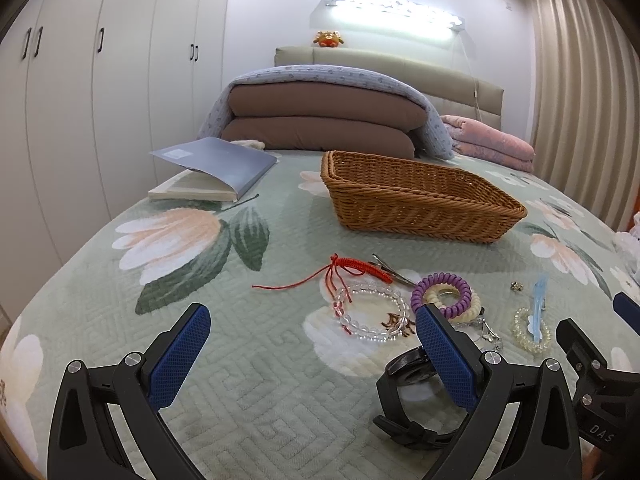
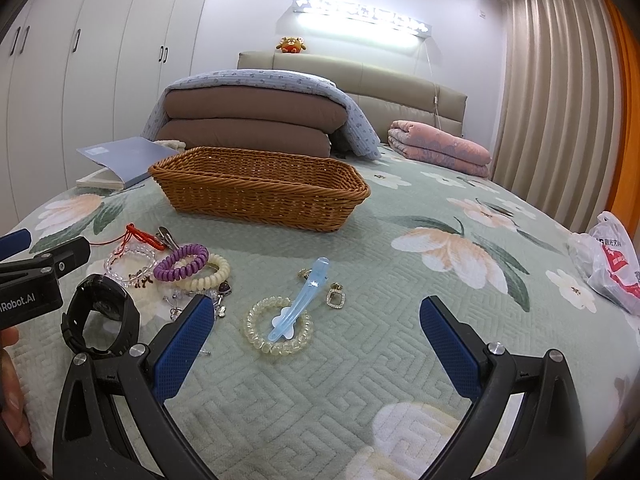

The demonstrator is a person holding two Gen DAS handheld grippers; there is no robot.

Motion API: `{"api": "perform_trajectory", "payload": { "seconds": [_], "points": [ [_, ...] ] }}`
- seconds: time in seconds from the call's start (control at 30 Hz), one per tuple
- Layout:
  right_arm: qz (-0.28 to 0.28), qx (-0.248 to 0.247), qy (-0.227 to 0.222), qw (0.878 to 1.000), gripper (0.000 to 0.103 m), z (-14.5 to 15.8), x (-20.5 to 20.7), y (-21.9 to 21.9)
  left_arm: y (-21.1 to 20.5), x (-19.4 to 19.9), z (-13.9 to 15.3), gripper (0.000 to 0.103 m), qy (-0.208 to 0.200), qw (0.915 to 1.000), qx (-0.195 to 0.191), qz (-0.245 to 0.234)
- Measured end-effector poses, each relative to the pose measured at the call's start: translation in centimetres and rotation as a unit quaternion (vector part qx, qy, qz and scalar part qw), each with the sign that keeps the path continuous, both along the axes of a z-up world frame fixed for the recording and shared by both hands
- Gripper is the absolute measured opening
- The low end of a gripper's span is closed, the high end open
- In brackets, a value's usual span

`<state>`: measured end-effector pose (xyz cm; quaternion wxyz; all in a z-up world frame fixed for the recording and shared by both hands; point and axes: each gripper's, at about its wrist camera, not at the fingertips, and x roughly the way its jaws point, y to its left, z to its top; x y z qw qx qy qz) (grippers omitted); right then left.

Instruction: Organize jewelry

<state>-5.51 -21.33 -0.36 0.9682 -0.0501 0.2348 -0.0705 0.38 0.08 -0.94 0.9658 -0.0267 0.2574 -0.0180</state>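
A wicker basket (image 1: pixel 420 196) (image 2: pixel 260 192) stands on the bed beyond the jewelry. Scattered in front of it lie a red cord bracelet (image 1: pixel 360 270), a clear bead bracelet (image 1: pixel 374 312), purple (image 2: pixel 182 262) and cream (image 2: pixel 212 276) coil hair ties, a black watch (image 2: pixel 100 316), a clear coil tie (image 2: pixel 278 330) with a light blue hair clip (image 2: pixel 304 300) on it, and a square earring (image 2: pixel 334 298). My left gripper (image 1: pixel 316 344) is open and empty, low over the bead bracelet and watch. My right gripper (image 2: pixel 316 338) is open and empty around the clear coil tie.
An open book (image 1: pixel 216 172) lies back left. Folded brown and blue bedding (image 1: pixel 324 116) and a pink blanket (image 2: pixel 440 148) sit by the headboard. A plastic bag (image 2: pixel 608 264) lies at the right bed edge. Wardrobes line the left wall.
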Motion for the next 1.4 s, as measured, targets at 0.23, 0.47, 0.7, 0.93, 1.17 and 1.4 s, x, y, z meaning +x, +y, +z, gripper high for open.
{"api": "perform_trajectory", "payload": {
  "seconds": [0.23, 0.47, 0.7, 0.93, 1.17, 1.4],
  "points": [
    [0.000, -0.001, 0.001, 1.000, 0.103, -0.1, 0.0, 0.0, -0.1, 0.1, 0.0, 0.102, 0.002, 1.0000, -0.002, -0.002],
    [0.000, -0.002, 0.000, 1.000, 0.103, 0.0, 0.0, 0.1, -0.2, 0.1, 0.0, 0.102, 0.002, 1.0000, -0.001, -0.003],
    [-0.002, -0.001, -0.001, 1.000, 0.103, 0.0, -0.1, 0.0, -0.1, 0.1, 0.0, 0.102, 0.003, 1.0000, -0.001, -0.003],
    [0.011, 0.037, -0.009, 0.999, 0.103, 0.5, -0.4, -1.4, 0.7, 0.4, 0.1, 0.102, 0.023, 0.9987, -0.035, -0.030],
    [0.019, 0.071, 0.003, 0.997, 0.091, 0.9, 0.0, -2.8, 2.2, 1.3, -0.5, 0.102, 0.073, 0.9868, -0.107, -0.097],
    [0.012, 0.096, 0.031, 0.995, 0.053, 1.4, 1.0, -5.8, 2.3, -1.3, -0.7, 0.096, 0.097, 0.9787, -0.115, -0.139]
  ]
}}
